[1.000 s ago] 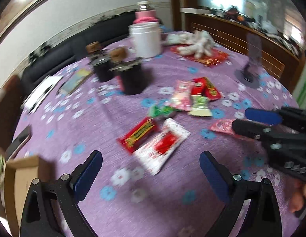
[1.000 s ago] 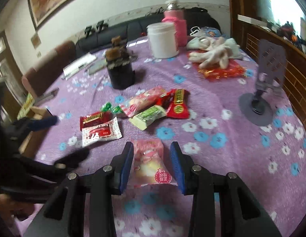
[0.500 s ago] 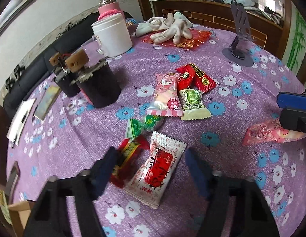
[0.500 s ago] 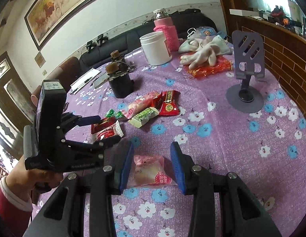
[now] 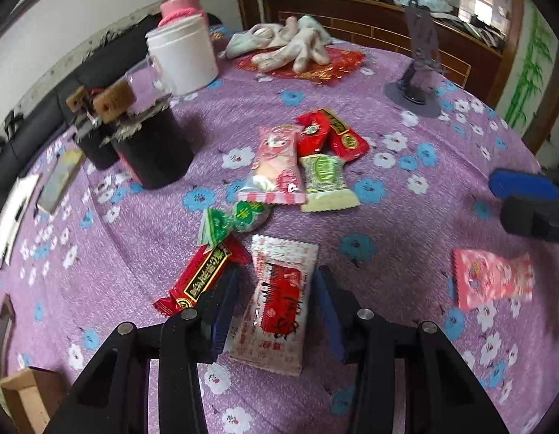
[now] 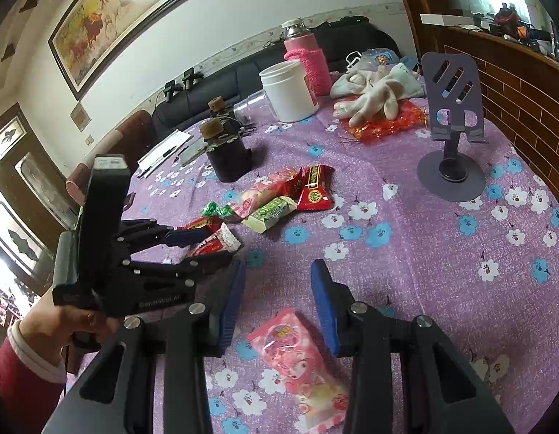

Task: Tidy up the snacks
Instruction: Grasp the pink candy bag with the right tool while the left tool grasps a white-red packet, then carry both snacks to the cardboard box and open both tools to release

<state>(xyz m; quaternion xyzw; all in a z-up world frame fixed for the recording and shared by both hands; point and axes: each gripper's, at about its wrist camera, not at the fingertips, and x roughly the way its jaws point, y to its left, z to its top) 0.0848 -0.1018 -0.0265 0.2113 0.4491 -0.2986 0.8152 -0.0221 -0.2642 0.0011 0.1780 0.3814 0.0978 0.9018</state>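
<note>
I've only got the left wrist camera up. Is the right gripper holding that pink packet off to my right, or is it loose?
Observer: Loose. In the right wrist view the pink packet lies flat on the tablecloth between the open jaws of the right gripper, and neither pad touches it.
Operator: Do my left jaws actually reach the white-and-red packet?
Observer: Seen from the side, the left gripper has one jaw on each side of the white-and-red packet. I cannot tell whether they touch it.
Operator: What's behind the left gripper?
Observer: Only the hand that holds it, in a red sleeve.
</note>
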